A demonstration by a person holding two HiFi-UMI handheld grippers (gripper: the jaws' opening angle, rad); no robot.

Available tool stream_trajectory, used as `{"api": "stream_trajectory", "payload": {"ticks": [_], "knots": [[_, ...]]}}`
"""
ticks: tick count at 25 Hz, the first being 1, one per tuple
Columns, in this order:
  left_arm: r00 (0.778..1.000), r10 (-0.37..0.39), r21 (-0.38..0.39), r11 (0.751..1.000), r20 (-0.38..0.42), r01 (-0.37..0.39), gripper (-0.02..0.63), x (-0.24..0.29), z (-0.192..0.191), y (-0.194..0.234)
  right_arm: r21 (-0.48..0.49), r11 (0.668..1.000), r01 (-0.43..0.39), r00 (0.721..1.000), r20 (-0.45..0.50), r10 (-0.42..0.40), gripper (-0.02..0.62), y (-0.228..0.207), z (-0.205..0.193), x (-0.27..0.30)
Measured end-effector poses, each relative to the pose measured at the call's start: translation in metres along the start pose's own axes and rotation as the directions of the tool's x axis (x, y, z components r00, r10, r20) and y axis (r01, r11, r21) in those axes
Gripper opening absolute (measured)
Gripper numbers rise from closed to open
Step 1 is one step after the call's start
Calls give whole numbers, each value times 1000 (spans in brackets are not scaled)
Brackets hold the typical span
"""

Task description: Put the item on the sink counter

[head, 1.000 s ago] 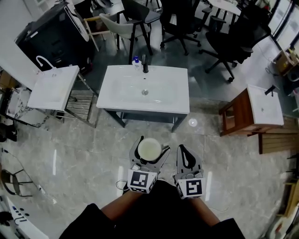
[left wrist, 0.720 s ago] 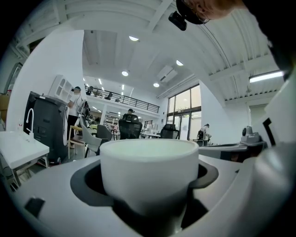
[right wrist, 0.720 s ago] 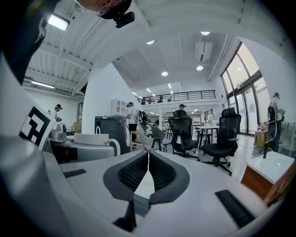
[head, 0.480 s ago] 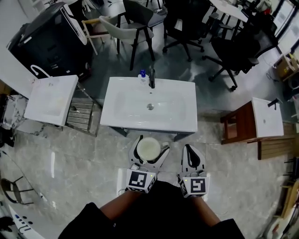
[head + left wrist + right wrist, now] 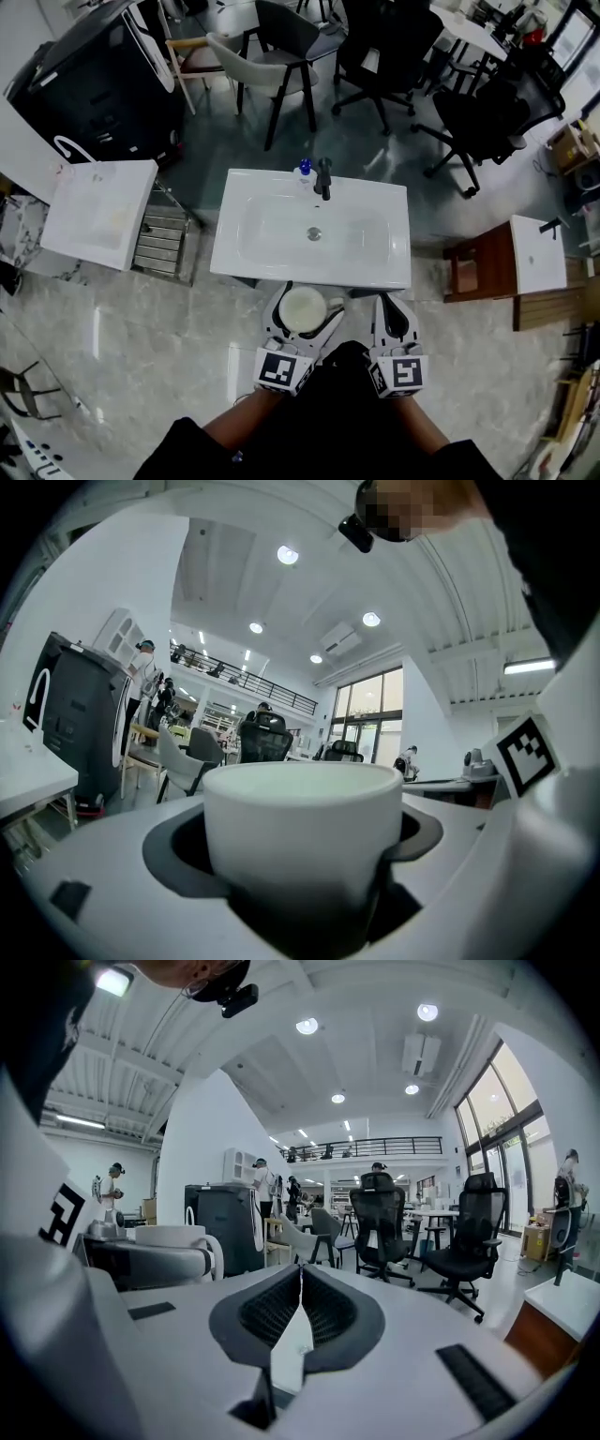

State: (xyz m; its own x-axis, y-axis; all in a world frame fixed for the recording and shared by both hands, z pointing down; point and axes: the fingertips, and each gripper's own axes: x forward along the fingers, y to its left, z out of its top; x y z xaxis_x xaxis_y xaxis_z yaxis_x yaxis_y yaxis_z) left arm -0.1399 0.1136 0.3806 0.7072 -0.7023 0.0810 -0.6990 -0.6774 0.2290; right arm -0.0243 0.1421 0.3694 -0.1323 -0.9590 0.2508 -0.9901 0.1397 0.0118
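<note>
At 10 o'clock in the head view, a small white basin unit (image 5: 94,211) stands beside a black cabinet (image 5: 94,84), well apart from the work area.

The left tongs (image 5: 307,296) are at 6 o'clock in the head view, directly in front of the person. In the left gripper view the two jaws sit against opposite sides of a white cup (image 5: 300,827) and clamp it. The cup is upright with its mouth up. Its handle (image 5: 336,305) points to 3 o'clock in the head view. The cup is in the tongs over the floor, just short of the near edge of the sink counter (image 5: 246,267). It is not resting on the counter.

The sink counter lies at 12 o'clock from both tongs. It is a white rectangular unit with a drain (image 5: 314,233) at the middle of the bowl. A dark faucet (image 5: 323,178) stands at its far edge, and a blue-capped bottle (image 5: 304,169) stands just beside it at the 9 o'clock side.

The right tongs (image 5: 389,302) are just beside the left tongs at their 3 o'clock. In the right gripper view the jaws are pressed together with nothing between them.

At 3 o'clock in the head view, a wooden stand carrying a white basin (image 5: 536,253) is well apart from the counter. Office chairs (image 5: 469,122) stand behind it, at 1 o'clock.
</note>
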Motion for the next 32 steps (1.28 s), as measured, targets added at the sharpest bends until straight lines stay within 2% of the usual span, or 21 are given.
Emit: {"api": "stream_trajectory", "payload": {"ticks": [4, 7, 10, 15, 18, 21, 25, 29, 32], "knots": [[999, 27, -1, 1000, -20, -27, 453, 0, -3, 17, -12, 1000, -21, 999, -31, 21, 32, 10, -2, 15], [1000, 7, -4, 1000, -12, -7, 453, 7, -8, 17, 3, 1000, -23, 999, -39, 23, 32, 9, -9, 25], [1000, -3, 0, 1000, -6, 3, 453, 21, -6, 16, 12, 1000, -27, 999, -33, 27, 32, 1, -13, 35], [998, -10, 3, 1000, -55, 10, 453, 59, -17, 18, 29, 999, -25, 1000, -11, 25, 32, -21, 2, 66], [997, -22, 29, 999, -70, 24, 453, 89, -14, 17, 14, 1000, -27, 1000, 14, 27, 32, -39, 12, 84], [997, -40, 54, 998, -72, 44, 453, 124, -15, 20, 41, 999, -16, 1000, 13, 16, 32, -67, 16, 106], [1000, -9, 102, 995, -30, 12, 453, 172, -1, 31, 52, 999, 1, 1000, 3, -2, 32, -108, 18, 136], [998, 2, 102, 995, -66, 4, 453, 224, -4, 43, 50, 999, -3, 1000, 13, 3, 32, -140, 26, 167], [997, 0, 70, 998, -83, 6, 453, 259, -12, 48, 57, 998, -12, 1000, 9, 12, 32, -162, 28, 187]]}}
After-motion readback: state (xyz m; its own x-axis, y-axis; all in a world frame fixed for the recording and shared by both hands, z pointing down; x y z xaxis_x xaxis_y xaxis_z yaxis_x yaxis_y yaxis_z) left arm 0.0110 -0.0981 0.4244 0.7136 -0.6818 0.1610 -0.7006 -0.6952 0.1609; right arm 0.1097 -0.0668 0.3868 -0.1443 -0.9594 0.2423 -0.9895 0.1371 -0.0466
